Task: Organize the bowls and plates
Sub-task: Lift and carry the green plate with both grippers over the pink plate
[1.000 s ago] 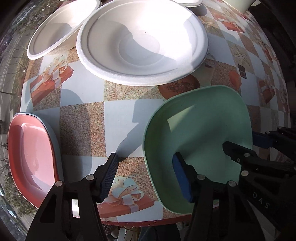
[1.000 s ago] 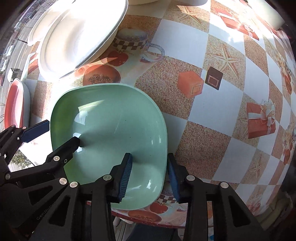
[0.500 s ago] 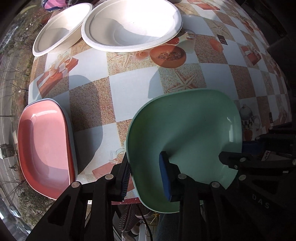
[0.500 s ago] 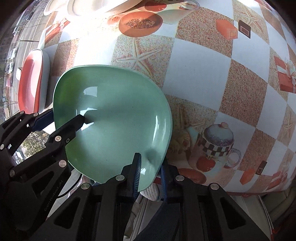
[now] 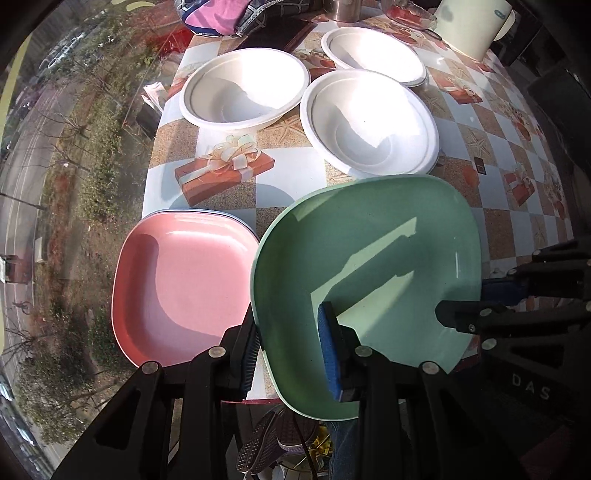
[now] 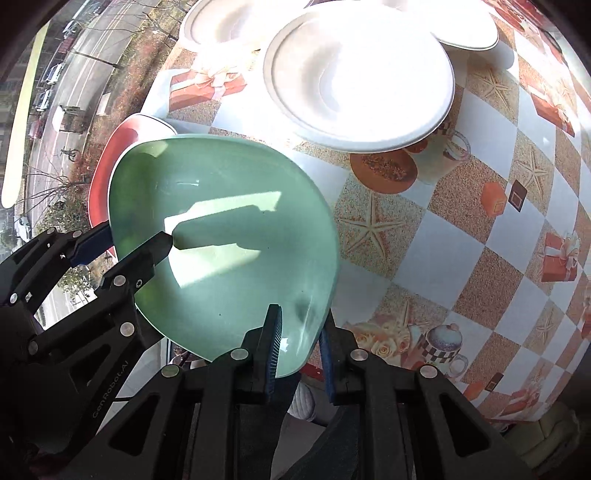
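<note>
With each hand-held gripper, left (image 5: 291,354) and right (image 6: 297,347), clamped on its rim, the square green plastic plate (image 5: 369,288) hangs above the table (image 5: 295,184) beside the pink plate stack (image 5: 181,288), unstacked; white paper bowls (image 5: 369,122) remain scattered.

It looked like a home dining corner beside a big window (image 5: 55,155), high above a street (image 6: 85,48) with parked cars and trees. The table (image 5: 295,184) wore a printed oilcloth with gift boxes, starfish and teapots. On it stood plastic plates, white bowls (image 5: 245,88), a folded cloth (image 5: 229,14) and a cream jug (image 5: 472,22).
</note>
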Demonstrator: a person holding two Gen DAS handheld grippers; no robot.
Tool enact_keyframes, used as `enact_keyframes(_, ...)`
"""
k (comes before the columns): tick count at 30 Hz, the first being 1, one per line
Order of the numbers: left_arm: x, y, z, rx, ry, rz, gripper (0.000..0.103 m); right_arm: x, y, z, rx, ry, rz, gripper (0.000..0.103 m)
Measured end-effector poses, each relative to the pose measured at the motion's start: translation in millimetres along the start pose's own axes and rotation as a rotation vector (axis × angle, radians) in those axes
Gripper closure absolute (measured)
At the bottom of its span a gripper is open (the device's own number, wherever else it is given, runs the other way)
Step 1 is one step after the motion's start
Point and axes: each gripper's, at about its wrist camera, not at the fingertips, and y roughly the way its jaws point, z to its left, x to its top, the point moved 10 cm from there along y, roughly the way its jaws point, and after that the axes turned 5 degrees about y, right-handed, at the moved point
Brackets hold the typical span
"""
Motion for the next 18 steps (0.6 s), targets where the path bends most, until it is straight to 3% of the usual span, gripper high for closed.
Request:
enact_keyframes(5,-8,-10,24,0.013,-0.064,-0.011,0.07,22,-1,38,-0.027,-0.082,-0.017,0.08)
enact_keyframes(18,-18,-28,79,0.036,-0.183,-0.052,0.07,27,32,77,-0.035,-0.2,0.037,0.08)
